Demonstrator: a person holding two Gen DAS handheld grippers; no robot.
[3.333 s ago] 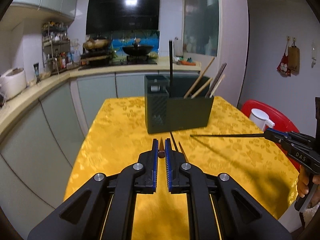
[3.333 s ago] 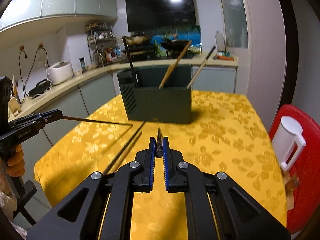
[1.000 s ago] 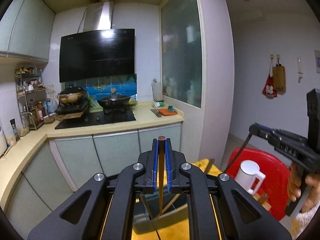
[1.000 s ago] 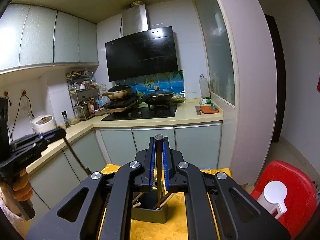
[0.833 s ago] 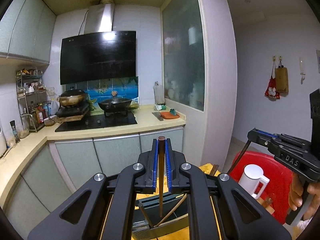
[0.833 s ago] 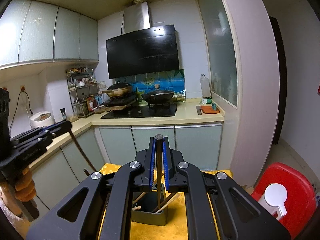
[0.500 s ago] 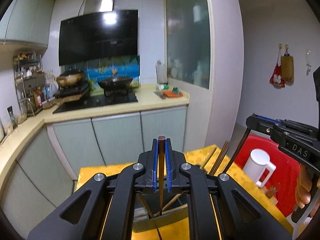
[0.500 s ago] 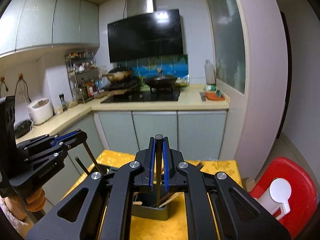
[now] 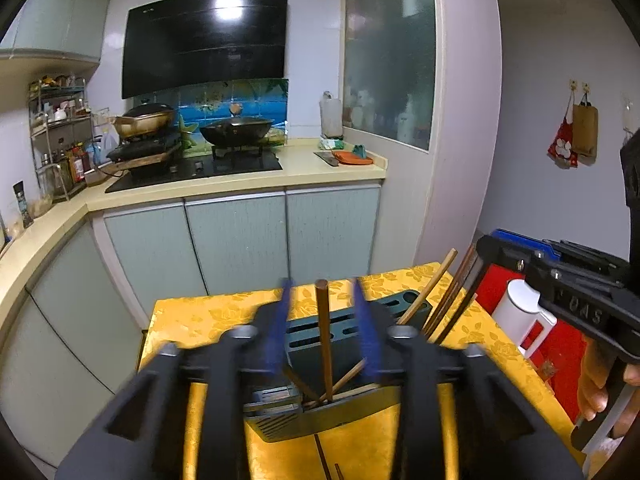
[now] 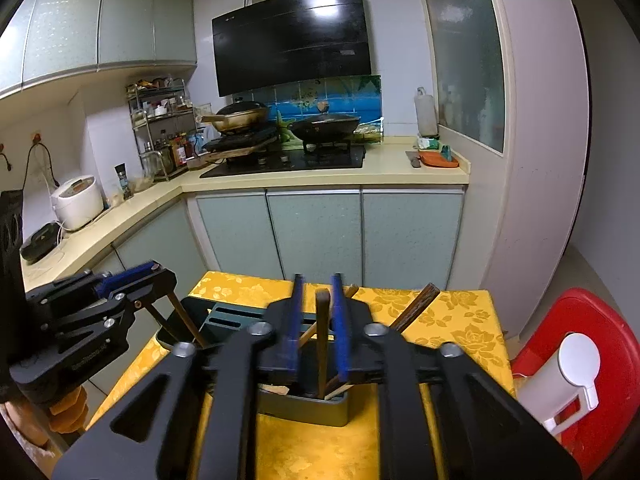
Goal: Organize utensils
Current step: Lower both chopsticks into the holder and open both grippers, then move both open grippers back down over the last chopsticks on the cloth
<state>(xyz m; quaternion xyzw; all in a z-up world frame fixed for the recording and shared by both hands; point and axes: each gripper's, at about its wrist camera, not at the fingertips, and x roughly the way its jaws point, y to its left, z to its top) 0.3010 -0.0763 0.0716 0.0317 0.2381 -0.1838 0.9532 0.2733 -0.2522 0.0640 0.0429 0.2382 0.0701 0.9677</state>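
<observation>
A dark green utensil holder [image 9: 320, 412] stands on the yellow tablecloth [image 9: 192, 320]; it also shows in the right wrist view [image 10: 304, 404]. My left gripper [image 9: 322, 304] is open above it, and a brown chopstick [image 9: 325, 340] stands free between the jaws, its tip down in the holder. My right gripper [image 10: 318, 300] is open too, with another brown chopstick [image 10: 321, 340] standing between its jaws in the holder. Several more chopsticks [image 9: 436, 296] lean in the holder's right compartment.
A red stool [image 10: 576, 320] with a white jug [image 10: 568, 376] stands right of the table. More chopsticks [image 9: 320, 456] lie on the cloth in front of the holder. Kitchen counter and cabinets [image 10: 320, 232] lie behind the table.
Both grippers were shut on chopsticks and held them over the holder. Now both have opened, and the chopsticks stand loose in the holder.
</observation>
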